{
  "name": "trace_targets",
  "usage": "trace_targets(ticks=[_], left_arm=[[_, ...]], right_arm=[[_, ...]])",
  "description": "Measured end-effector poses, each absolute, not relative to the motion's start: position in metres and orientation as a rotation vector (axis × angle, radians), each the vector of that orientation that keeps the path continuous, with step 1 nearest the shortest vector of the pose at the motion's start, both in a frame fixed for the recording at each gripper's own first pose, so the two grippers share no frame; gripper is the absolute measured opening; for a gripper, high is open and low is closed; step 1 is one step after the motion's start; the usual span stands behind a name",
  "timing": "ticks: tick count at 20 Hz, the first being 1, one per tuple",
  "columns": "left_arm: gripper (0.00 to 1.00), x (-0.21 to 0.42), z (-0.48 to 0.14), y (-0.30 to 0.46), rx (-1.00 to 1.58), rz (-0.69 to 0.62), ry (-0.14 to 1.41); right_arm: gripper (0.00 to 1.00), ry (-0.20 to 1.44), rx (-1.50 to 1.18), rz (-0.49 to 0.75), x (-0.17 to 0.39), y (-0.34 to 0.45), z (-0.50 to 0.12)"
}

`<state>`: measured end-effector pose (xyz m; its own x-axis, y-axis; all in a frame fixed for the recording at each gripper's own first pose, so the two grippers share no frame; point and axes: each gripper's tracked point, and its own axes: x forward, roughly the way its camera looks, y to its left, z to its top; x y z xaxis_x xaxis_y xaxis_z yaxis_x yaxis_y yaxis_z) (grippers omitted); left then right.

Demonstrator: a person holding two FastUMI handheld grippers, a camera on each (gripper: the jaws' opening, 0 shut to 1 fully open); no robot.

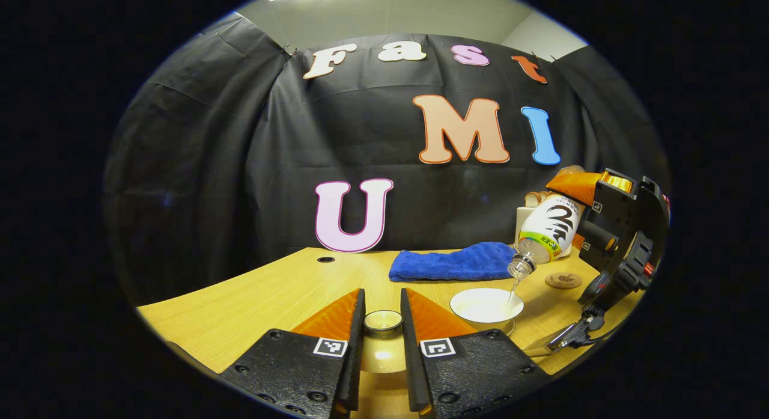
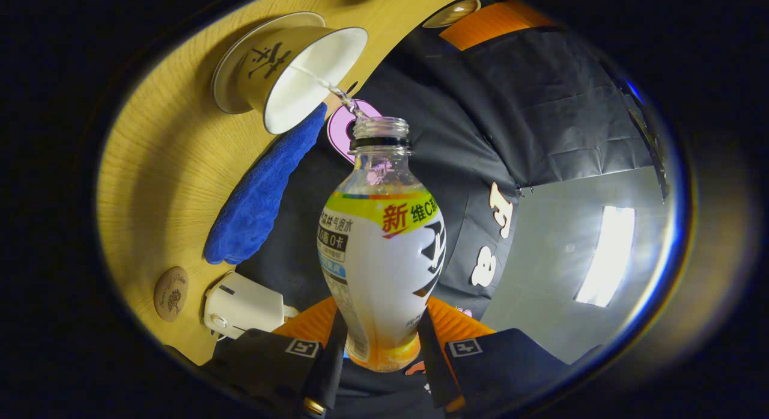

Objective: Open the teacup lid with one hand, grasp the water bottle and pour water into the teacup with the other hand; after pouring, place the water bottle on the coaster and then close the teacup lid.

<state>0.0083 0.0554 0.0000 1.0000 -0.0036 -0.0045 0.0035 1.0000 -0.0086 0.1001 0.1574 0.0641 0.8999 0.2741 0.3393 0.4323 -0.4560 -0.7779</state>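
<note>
Over the cup (image 1: 486, 305) at near right, the right gripper (image 2: 378, 347) clamps the tilted bottle (image 2: 381, 250), which wants a steady thin stream, while the left gripper (image 1: 382, 323) pinches the lid (image 1: 382, 320) aside.

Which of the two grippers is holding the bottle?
The right hand-held gripper. Its fingers squeeze the tilted clear plastic water bottle, pouring into the white teacup. The left hand-held gripper holds the small round teacup lid instead.
</note>
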Motion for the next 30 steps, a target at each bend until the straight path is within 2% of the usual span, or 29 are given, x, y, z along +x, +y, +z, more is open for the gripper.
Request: trace_targets(ticks=[4, 6, 9, 14, 17, 20, 21, 25, 26, 27, 28, 30], left_arm=[[0.29, 0.009, -0.001, 0.055, -0.009, -0.003, 0.004], [0.29, 0.008, -0.001, 0.055, -0.008, -0.004, 0.005], [0.29, 0.008, -0.002, 0.056, -0.009, -0.004, 0.004], [0.29, 0.009, -0.001, 0.055, -0.008, -0.004, 0.004], [0.29, 0.008, -0.001, 0.056, -0.008, -0.004, 0.004], [0.29, 0.008, -0.001, 0.056, -0.008, -0.004, 0.004], [0.29, 0.008, -0.001, 0.056, -0.008, -0.004, 0.004], [0.29, 0.008, -0.001, 0.056, -0.007, -0.004, 0.003], [0.29, 0.008, -0.001, 0.056, -0.007, -0.003, 0.002], [0.29, 0.008, -0.001, 0.057, -0.007, -0.002, 0.002], [0.29, 0.008, -0.001, 0.056, -0.006, -0.002, 0.003], [0.29, 0.008, -0.001, 0.057, -0.007, -0.002, 0.002]], right_arm=[[0.64, -0.469, -2.055, -0.191, 0.102, 0.152, 0.059], [0.64, -0.374, -1.974, -0.142, 0.106, 0.143, 0.046], [0.60, -0.174, -1.776, -0.039, 0.110, 0.127, 0.017], [0.60, 0.046, -1.455, 0.084, 0.113, 0.108, -0.022], [0.60, 0.168, -1.174, 0.133, 0.108, 0.099, -0.031], [0.66, 0.188, -0.859, 0.114, 0.111, 0.088, -0.011], [0.61, 0.199, -0.745, 0.109, 0.115, 0.081, -0.008], [0.61, 0.260, -0.395, 0.105, 0.126, 0.057, -0.006], [0.66, 0.268, -0.322, 0.109, 0.130, 0.053, -0.009], [0.62, 0.273, -0.283, 0.102, 0.135, 0.046, -0.012], [0.65, 0.277, -0.261, 0.091, 0.140, 0.039, -0.016], [0.65, 0.275, -0.235, 0.049, 0.152, 0.019, -0.021]])
